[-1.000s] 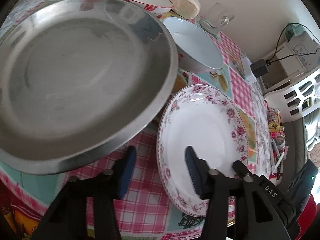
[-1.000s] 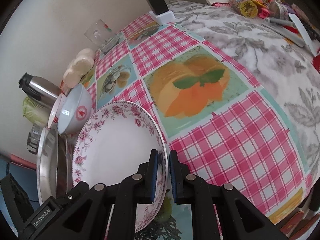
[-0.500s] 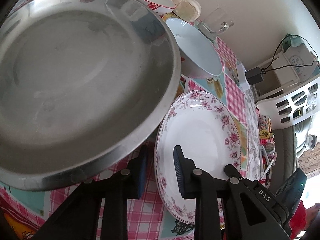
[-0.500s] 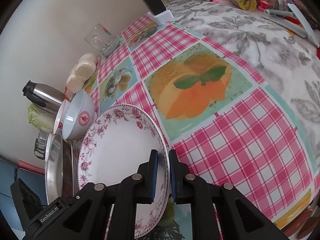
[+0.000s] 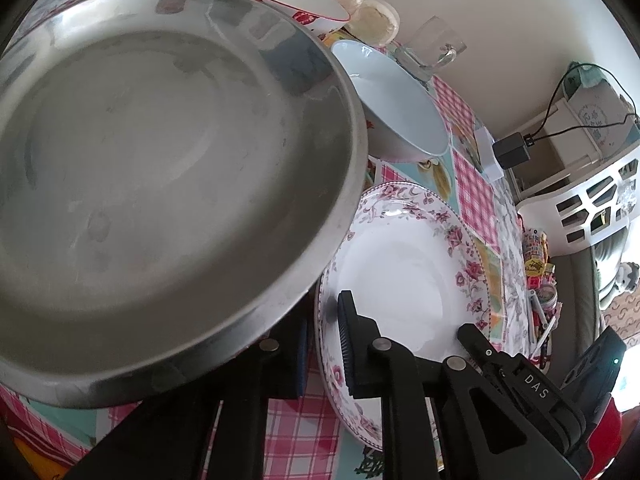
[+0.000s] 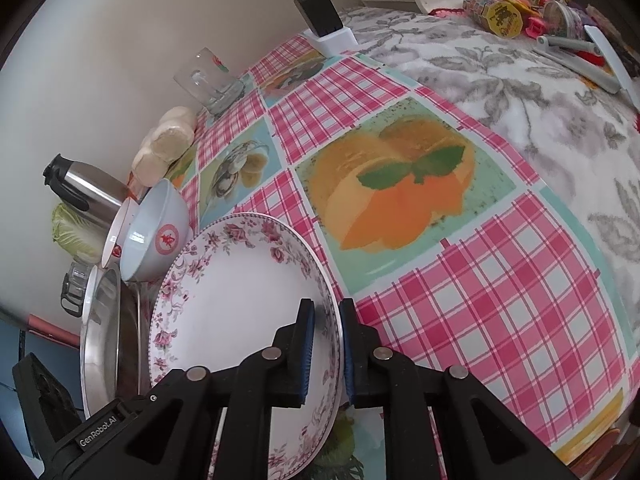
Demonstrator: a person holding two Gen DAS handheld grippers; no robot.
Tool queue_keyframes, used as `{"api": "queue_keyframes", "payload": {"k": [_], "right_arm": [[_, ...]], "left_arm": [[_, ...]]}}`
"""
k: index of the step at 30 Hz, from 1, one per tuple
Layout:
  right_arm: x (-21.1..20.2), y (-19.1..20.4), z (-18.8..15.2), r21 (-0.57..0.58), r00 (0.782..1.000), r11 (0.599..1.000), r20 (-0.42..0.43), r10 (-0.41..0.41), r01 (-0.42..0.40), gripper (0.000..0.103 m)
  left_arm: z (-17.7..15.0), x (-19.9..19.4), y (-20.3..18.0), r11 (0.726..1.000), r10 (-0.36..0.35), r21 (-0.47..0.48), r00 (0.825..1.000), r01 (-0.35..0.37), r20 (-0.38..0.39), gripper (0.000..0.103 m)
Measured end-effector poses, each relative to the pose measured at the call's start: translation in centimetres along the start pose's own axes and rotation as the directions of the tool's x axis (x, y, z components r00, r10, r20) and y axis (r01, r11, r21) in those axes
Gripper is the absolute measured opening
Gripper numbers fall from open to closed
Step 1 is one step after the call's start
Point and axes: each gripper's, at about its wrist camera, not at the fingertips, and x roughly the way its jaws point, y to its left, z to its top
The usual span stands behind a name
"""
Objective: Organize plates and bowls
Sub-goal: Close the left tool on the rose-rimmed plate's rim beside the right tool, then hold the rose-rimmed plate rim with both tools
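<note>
Left wrist view: left tool clenched on the floral plate rim, one finger seemingly hidden under the steel pan. Pan and white bowl both hold nothing.

Right wrist view: right tool pinches the same plate's opposite rim above the checkered bench. Only here show a thermos and the bowl's red emblem.

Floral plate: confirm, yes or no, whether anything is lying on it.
No. The floral plate has a bare white centre; only the right hand-held gripper clamps its rim.
</note>
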Motion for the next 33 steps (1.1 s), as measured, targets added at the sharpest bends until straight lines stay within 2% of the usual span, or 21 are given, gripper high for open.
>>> {"api": "queue_keyframes", "payload": {"k": [10, 17, 24, 33], "right_arm": [[-0.3, 0.0, 0.0, -0.03, 1.0, 1.0, -0.009, -0.007, 0.007, 0.013], [-0.7, -0.2, -0.1, -0.031, 1.0, 1.0, -0.005, 0.001, -0.001, 0.01], [-2.7, -1.0, 0.0, -0.011, 0.998, 0.999, 0.049, 0.032, -0.032, 0.007], [-1.1, -0.8, -0.1, -0.026, 1.0, 0.999, 0.011, 0.024, -0.024, 0.008]], "left_arm": [[0.1, 0.5, -0.8, 0.999, 0.001, 0.04, 1.0, -0.001, -0.002, 0.014], [0.1, 0.4, -0.8, 0.999, 0.0, 0.035, 1.0, 0.0, -0.011, 0.013], [0.1, 0.3, -0.7, 1.0, -0.008, 0.025, 0.999, 0.009, -0.04, 0.013], [0.1, 0.3, -0.3, 1.0, -0.022, 0.016, 0.998, 0.023, -0.057, 0.012]]}}
